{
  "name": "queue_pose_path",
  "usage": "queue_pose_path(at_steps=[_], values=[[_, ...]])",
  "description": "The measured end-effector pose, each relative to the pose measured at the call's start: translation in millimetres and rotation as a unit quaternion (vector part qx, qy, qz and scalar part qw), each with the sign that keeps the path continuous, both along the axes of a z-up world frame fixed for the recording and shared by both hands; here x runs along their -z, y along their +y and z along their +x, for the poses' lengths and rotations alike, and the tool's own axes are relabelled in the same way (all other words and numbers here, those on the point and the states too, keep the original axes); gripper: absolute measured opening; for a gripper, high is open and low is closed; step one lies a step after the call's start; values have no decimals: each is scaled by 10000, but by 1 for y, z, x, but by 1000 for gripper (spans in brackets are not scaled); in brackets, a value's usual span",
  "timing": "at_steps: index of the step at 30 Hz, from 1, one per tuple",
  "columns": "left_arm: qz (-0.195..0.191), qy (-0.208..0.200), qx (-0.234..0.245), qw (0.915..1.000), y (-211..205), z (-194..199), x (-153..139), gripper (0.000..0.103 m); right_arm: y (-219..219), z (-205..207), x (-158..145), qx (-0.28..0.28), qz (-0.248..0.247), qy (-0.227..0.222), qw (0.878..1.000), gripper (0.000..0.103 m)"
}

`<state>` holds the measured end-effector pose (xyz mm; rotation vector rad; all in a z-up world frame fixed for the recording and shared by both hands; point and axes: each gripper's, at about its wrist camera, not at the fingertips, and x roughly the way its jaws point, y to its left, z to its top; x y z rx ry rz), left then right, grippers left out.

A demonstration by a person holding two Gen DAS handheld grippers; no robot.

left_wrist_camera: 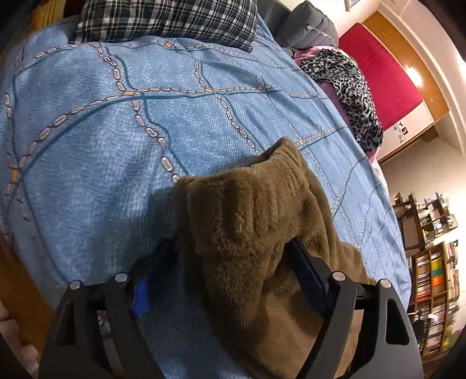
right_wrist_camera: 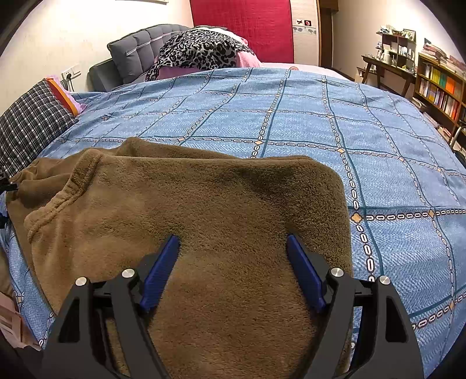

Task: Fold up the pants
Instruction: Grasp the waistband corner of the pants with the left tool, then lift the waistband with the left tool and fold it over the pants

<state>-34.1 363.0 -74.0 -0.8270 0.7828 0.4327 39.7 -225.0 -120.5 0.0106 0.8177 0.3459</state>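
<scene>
Here the left gripper [left_wrist_camera: 230, 262] is standing with its jaws spread wide; a bunched ridge of the brown fleece pants [left_wrist_camera: 247, 221] is rising between the blue pads without being pinched. The right gripper [right_wrist_camera: 233, 256] is likewise gaping, its fingers [right_wrist_camera: 158, 274] resting down on the flat folded fabric, nothing clamped. The pants [right_wrist_camera: 204, 210] are lying folded on the blue patterned bedspread [right_wrist_camera: 320, 122], near its close edge, the ribbed waistband turned toward the left in the right wrist view. Further out, a plaid pillow [left_wrist_camera: 166, 20] is sitting at the bed's head, a leopard-print cloth [right_wrist_camera: 201, 48] is lying beyond the bedspread, and a bookshelf [right_wrist_camera: 439, 87] is lining the wall.
</scene>
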Motion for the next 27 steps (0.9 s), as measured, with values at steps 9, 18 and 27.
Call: queue_pose_path(at_steps=[9,18,27], values=[[147,-166,379,9990,-16,11,-10,23,0,0,0,3,3,-11,10000,78],[1096,-627,1038,9865,-78,27,-74,19,0,-1,0,2,12,-16,10000,78],[1774,-1201,2392,9471,-194,54,-133,19,-6,2,-11,-85,386,81,9992,83]])
